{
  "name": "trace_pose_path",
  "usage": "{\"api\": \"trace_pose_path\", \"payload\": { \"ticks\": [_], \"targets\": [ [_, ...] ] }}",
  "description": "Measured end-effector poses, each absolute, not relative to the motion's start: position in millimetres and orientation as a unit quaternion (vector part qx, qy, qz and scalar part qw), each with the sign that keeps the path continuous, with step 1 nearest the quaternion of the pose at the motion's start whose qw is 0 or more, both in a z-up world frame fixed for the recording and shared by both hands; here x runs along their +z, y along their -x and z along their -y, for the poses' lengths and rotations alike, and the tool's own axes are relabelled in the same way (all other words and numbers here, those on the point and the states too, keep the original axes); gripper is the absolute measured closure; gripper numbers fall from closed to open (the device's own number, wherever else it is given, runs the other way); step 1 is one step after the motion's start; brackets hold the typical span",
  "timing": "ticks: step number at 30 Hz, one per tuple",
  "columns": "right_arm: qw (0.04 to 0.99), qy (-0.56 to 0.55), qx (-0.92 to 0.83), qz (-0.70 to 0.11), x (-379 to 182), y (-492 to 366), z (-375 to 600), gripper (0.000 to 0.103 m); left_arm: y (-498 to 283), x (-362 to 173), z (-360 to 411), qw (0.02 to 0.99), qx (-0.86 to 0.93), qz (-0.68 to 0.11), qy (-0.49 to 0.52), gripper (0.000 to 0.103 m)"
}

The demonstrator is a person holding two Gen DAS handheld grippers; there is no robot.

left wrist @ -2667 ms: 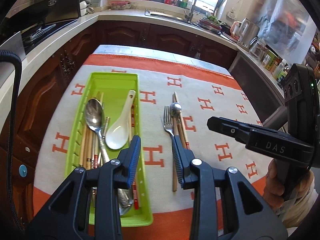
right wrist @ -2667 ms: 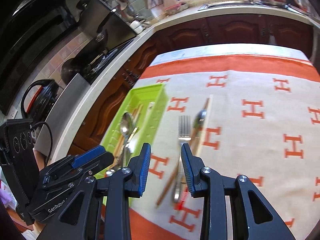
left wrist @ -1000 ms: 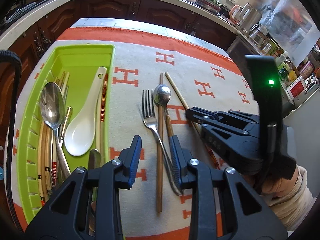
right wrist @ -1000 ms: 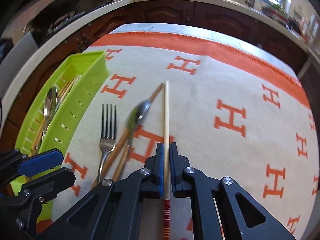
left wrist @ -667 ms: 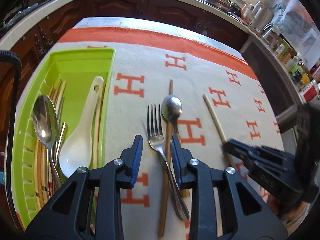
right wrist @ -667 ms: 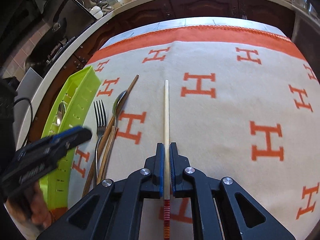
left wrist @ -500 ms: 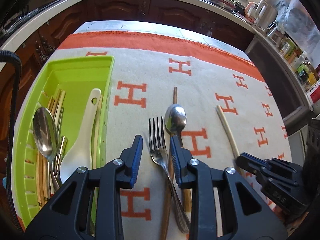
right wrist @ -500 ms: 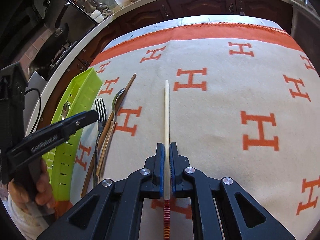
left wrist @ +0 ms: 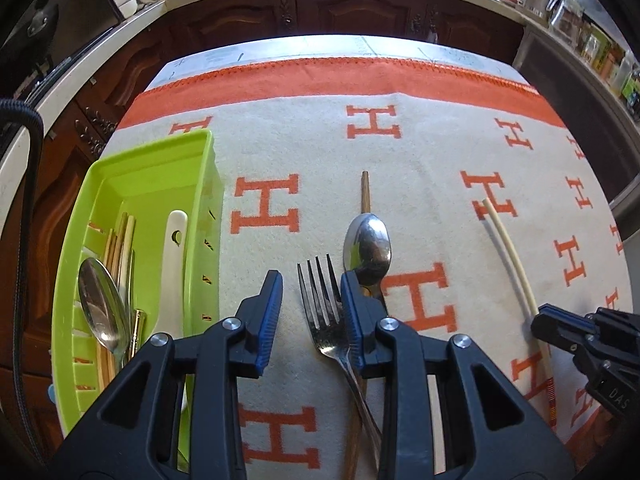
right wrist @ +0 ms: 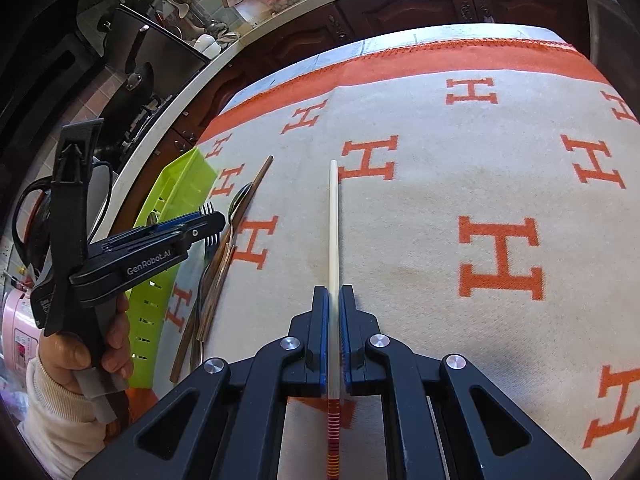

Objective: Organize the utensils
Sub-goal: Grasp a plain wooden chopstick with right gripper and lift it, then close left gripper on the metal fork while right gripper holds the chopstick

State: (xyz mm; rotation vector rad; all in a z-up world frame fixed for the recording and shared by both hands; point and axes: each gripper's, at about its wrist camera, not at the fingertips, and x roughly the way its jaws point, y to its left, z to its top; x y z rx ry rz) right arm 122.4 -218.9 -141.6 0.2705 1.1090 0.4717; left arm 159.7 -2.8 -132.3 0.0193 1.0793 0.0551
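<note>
My left gripper (left wrist: 310,292) hovers open just over a metal fork (left wrist: 320,292) on the cloth, with the tines showing between its blue pads (left wrist: 269,312). A metal spoon (left wrist: 367,246) and brown wooden chopsticks (left wrist: 365,192) lie right beside the fork. My right gripper (right wrist: 333,300) is shut on a cream chopstick (right wrist: 333,220) with a red-striped end, which points away from me. In the left wrist view that gripper (left wrist: 560,328) and the cream chopstick (left wrist: 508,248) sit far right. The green tray (left wrist: 200,184) at the left holds a metal spoon (left wrist: 100,304), a white ceramic spoon (left wrist: 172,264) and chopsticks (left wrist: 120,240).
A cream cloth with orange H marks (right wrist: 500,256) covers the table. Dark wooden cabinets (left wrist: 360,12) and a pale counter run behind it. A stove with pans (right wrist: 136,80) is at the far left. A hand (right wrist: 80,356) in a white sleeve holds the left gripper (right wrist: 192,232).
The right gripper has carried the cream chopstick off to the right, away from the fork and spoon. The left gripper has come closer over the fork, whose tines now show between its fingers.
</note>
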Motion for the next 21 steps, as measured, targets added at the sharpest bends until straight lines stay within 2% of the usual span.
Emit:
{"api": "trace_pose_path", "payload": {
  "ticks": [10,19,20,21],
  "targets": [
    [0.81,-0.151,0.241,-0.514,-148.9,-128.8,229.4,0.098,-161.0,-136.4,11.6,0.841,-0.006,-0.54,0.0,0.077],
    [0.805,-0.166,0.252,-0.511,-152.7,-128.4,236.0,0.098,-160.1,-138.2,11.9,0.853,-0.012,-0.521,0.003,0.077],
    [0.805,-0.167,0.253,-0.511,-153.0,-128.0,237.4,0.098,-159.5,-138.5,11.9,0.856,-0.012,-0.516,0.003,0.078],
    [0.804,-0.168,0.254,-0.51,-153.4,-128.0,238.0,0.098,-159.0,-137.9,11.2,0.857,-0.015,-0.515,0.005,0.087]
  ]
}}
